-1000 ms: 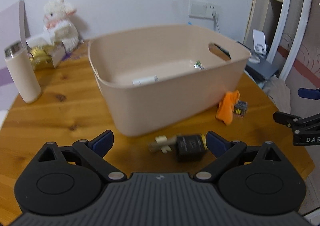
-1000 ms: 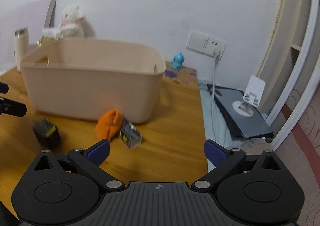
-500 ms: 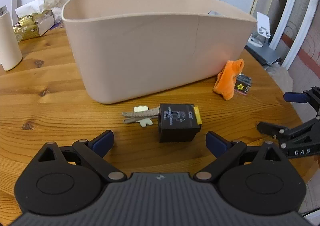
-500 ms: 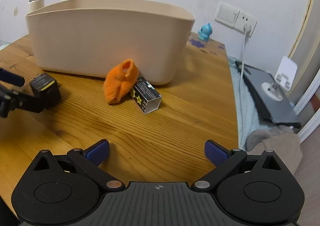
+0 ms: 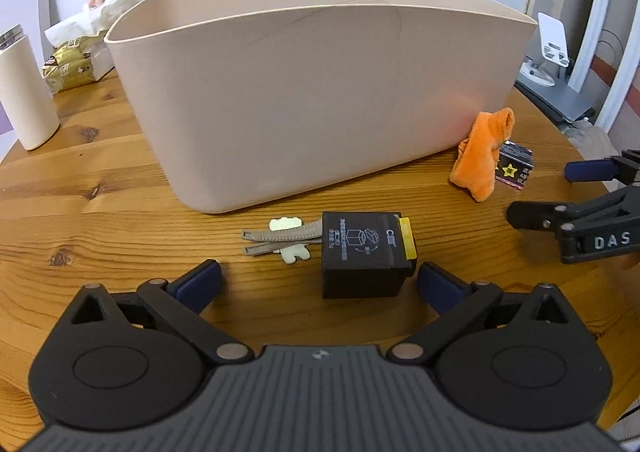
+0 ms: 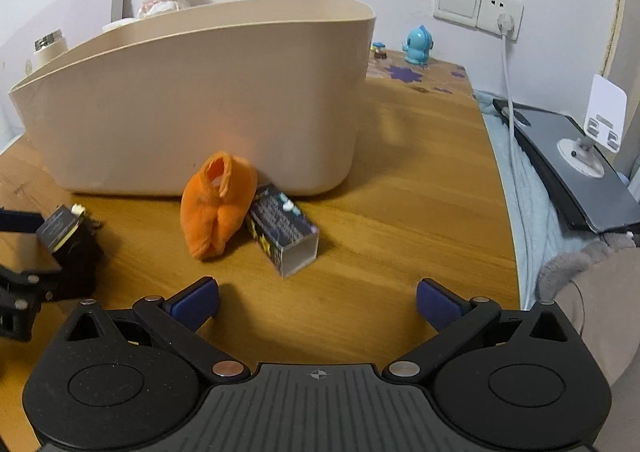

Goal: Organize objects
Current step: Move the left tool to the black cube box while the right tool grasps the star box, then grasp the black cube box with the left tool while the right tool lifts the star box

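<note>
On a wooden desk (image 5: 100,187) in front of a beige storage bin (image 5: 320,99), four loose items wait to be put away: a black box (image 5: 366,256), a grey hair clip (image 5: 280,240) touching the box's left side, an orange plush pouch (image 6: 216,203) and a small starred carton (image 6: 284,236) leaning against each other by the bin's corner. None of them is in the bin, whose inside is hidden from both low views, so the sorting appears to have much left to do. The left tool (image 5: 318,282) sits low with its jaws spread wide and empty, the black box just ahead between them, its yellow-edged end to the right. The clip's long axis runs left to right, parallel to the bin's wall. The right tool (image 6: 318,302), likewise spread and empty, faces the carton, whose long axis runs diagonally from the bin toward the camera, open end nearest. The pouch stands with its opening upward.
</note>
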Action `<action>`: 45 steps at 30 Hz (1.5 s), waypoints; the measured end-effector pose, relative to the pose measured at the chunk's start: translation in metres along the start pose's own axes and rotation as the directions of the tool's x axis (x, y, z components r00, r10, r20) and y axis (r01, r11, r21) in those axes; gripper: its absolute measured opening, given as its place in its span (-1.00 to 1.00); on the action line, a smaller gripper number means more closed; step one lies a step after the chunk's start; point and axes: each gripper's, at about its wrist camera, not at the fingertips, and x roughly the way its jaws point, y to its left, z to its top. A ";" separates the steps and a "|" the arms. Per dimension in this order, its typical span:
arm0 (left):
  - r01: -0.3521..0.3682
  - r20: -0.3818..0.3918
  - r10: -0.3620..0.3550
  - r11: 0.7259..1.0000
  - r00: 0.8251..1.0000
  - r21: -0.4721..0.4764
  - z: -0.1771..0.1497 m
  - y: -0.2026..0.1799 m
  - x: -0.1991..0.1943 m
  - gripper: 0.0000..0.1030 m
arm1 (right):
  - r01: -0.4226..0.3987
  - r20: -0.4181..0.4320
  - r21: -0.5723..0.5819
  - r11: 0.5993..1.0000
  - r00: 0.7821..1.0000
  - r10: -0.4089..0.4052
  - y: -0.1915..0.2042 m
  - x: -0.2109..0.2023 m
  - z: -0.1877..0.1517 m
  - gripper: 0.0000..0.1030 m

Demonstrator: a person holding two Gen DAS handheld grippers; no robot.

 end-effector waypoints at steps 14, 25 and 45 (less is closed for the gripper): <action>-0.031 0.059 0.034 0.999 0.998 -0.043 -0.003 0.003 -0.005 0.67 | -0.025 0.102 -0.072 0.997 0.994 0.032 0.004 0.016 0.010 0.75; 0.003 0.101 0.000 1.000 0.995 -0.020 -0.012 0.013 -0.017 -0.09 | -0.056 0.098 -0.129 0.990 0.993 0.069 0.033 0.001 0.010 -0.52; 0.036 0.113 -0.031 0.998 0.993 -0.043 -0.027 0.039 -0.051 -0.09 | -0.041 0.117 -0.072 0.997 0.992 0.049 0.047 -0.057 -0.012 -0.60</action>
